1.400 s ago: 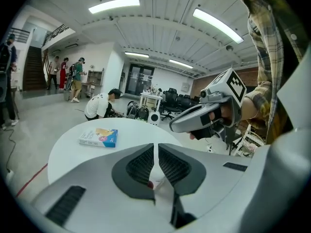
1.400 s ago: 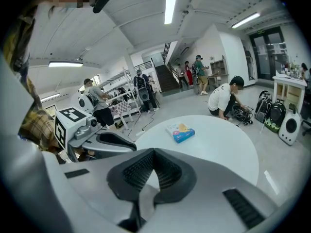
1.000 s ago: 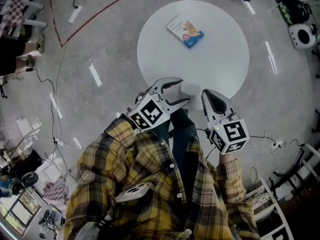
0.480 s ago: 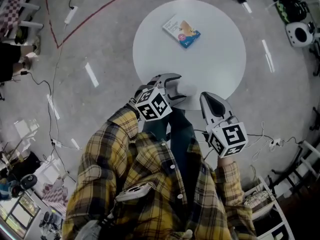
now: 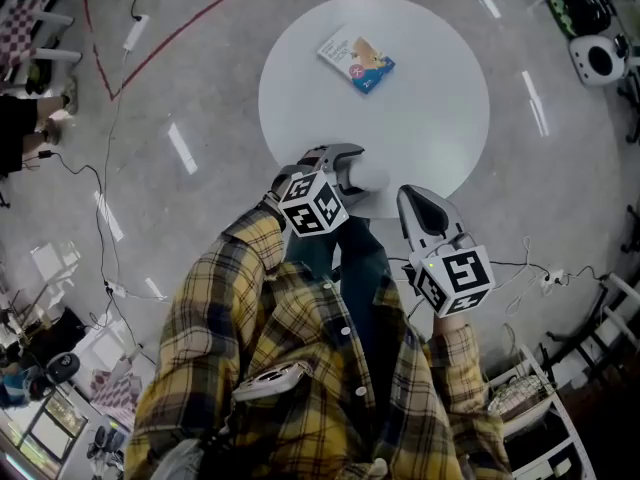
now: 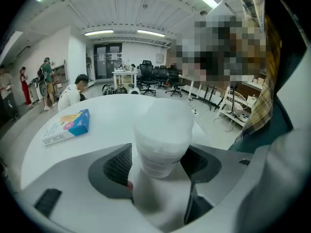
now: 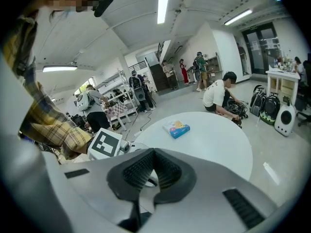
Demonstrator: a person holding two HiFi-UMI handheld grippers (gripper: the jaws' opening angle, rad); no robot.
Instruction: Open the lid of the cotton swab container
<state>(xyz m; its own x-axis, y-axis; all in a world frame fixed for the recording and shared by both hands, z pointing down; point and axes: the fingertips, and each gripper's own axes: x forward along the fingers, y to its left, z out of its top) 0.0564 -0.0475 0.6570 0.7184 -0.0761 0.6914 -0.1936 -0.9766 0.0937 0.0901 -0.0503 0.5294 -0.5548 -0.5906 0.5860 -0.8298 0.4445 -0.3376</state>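
At the near edge of the counter [image 5: 430, 88], the cotton swab container [image 6: 163, 140] stands upright between the spread jaws of the left gripper [image 5: 358, 174], unsqueezed. Best clamp its body low, below the lid, leaving the clenched, empty right gripper [image 7: 153, 171] to lift the lid.

head: steeply down | gripper views: low, level | shared: table [image 5: 430, 98]
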